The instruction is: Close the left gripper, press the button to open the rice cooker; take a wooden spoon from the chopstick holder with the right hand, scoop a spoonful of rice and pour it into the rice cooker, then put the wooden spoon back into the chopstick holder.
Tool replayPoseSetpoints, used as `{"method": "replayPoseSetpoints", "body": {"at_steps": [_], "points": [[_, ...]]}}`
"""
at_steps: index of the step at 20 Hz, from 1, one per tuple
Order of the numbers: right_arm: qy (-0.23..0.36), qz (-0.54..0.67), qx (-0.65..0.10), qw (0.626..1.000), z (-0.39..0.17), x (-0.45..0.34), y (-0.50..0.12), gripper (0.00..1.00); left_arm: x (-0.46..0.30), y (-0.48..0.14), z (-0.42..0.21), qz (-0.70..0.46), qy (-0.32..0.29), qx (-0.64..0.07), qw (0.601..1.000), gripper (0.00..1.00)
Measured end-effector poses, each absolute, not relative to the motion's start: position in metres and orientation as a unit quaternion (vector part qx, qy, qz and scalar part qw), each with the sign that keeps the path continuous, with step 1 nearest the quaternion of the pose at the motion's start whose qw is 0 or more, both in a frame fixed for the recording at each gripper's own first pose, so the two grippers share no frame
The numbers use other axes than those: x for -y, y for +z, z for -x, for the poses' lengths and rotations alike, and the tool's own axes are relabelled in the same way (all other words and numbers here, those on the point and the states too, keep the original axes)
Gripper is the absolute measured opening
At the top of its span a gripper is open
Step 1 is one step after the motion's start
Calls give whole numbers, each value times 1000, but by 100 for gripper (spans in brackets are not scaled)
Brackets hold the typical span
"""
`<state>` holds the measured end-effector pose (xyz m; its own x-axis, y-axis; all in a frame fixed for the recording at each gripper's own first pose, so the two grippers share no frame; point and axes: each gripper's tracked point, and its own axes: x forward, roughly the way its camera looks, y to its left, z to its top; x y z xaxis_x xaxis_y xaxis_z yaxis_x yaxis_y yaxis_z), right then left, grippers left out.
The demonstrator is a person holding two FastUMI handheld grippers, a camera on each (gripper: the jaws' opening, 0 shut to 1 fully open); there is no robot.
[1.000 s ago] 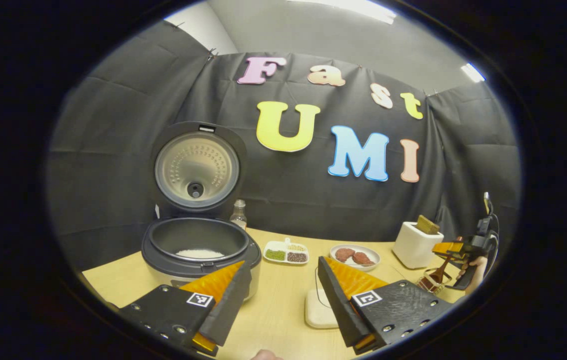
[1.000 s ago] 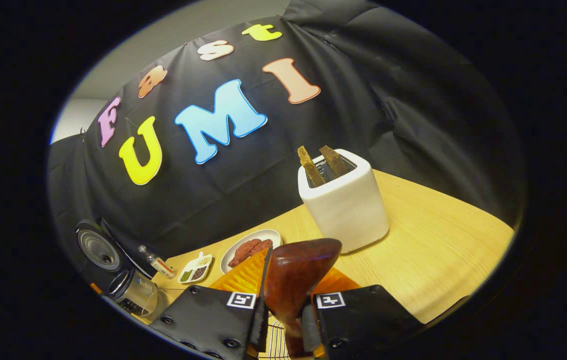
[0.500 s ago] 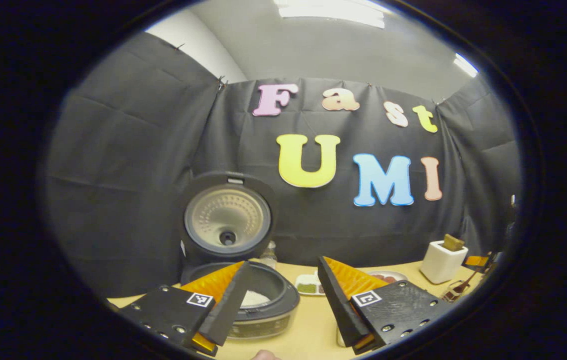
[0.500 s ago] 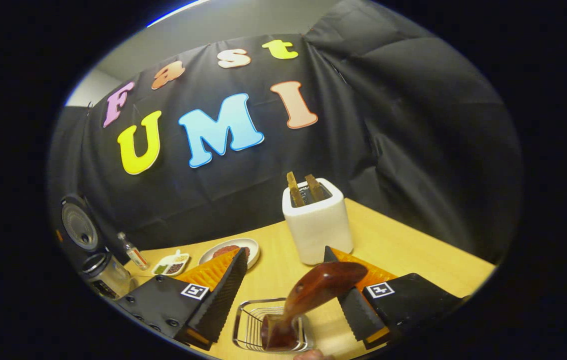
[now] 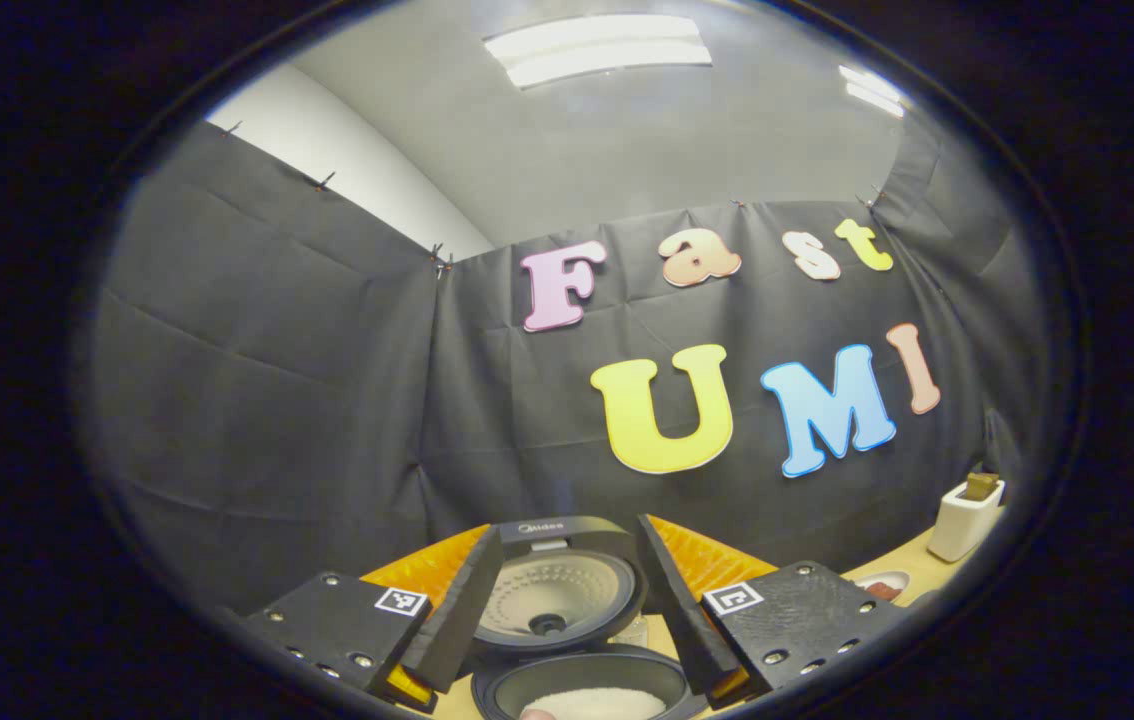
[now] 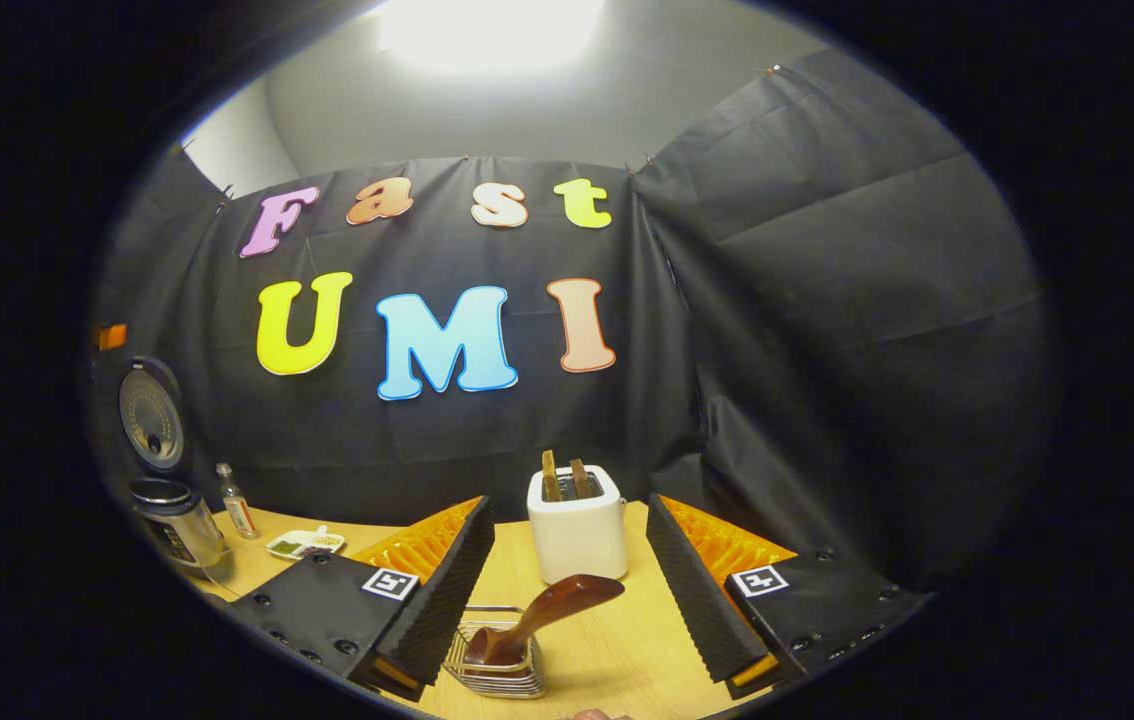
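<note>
The wooden spoon (image 6: 547,612) stood tilted in the wire chopstick holder (image 6: 497,668) at the bottom centre of the right gripper view, between my right claw (image 6: 569,590)'s spread fingers and touched by neither, so I judged the return step done. At the bottom centre of the left gripper view the rice cooker (image 5: 582,680) sat with its lid (image 5: 552,590) up and white rice (image 5: 595,704) in the pot, my left claw (image 5: 567,600) released and empty before it. On the counter (image 6: 627,650) a white toaster (image 6: 577,525) stood behind the holder; nothing of the task looked left.
</note>
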<state>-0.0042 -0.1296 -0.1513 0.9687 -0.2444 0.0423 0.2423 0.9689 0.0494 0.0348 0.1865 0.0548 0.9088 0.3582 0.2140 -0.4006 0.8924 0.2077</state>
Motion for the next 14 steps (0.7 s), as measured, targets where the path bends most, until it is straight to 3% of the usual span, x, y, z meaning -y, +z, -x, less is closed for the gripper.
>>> {"method": "replayPoseSetpoints", "body": {"at_steps": [6,14], "points": [[-100,-23,-4,995,32,104,-172,98,-256,82,-110,-100,203,61,972,83],[-74,-33,-5,997,42,78,-171,98,-317,20,-187,-94,216,-39,971,84]]}}
